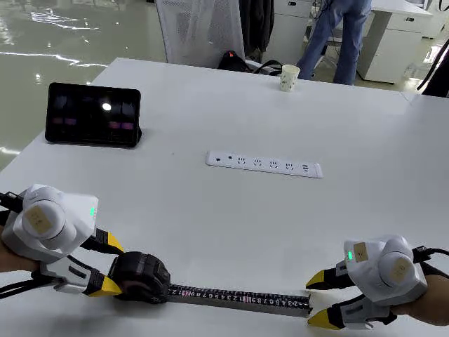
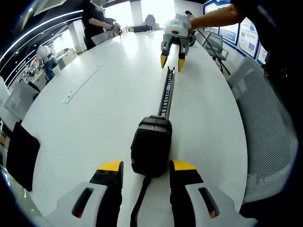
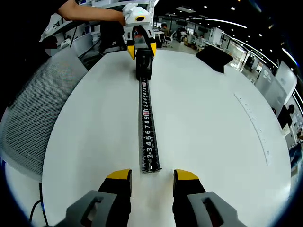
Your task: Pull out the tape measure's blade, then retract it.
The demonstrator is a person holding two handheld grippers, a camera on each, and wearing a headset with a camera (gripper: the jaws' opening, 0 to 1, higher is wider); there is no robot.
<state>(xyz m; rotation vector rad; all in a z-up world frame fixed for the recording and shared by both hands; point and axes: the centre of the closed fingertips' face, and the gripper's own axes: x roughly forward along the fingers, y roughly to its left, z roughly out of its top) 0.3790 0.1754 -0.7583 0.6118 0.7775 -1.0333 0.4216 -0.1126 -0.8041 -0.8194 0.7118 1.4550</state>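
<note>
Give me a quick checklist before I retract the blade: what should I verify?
1. Blade out: ok. The blade lies flat on the table, extended from the tape measure case.
2. Blade tip free: ok. It lies just ahead of the right gripper, whose jaws are open and apart from it.
3. Case held: not ok. The left gripper is open, its tips only flanking the case's rear end.
4. Return path: ok. Nothing lies on the blade.
5. Lock position: cannot tell.
</note>
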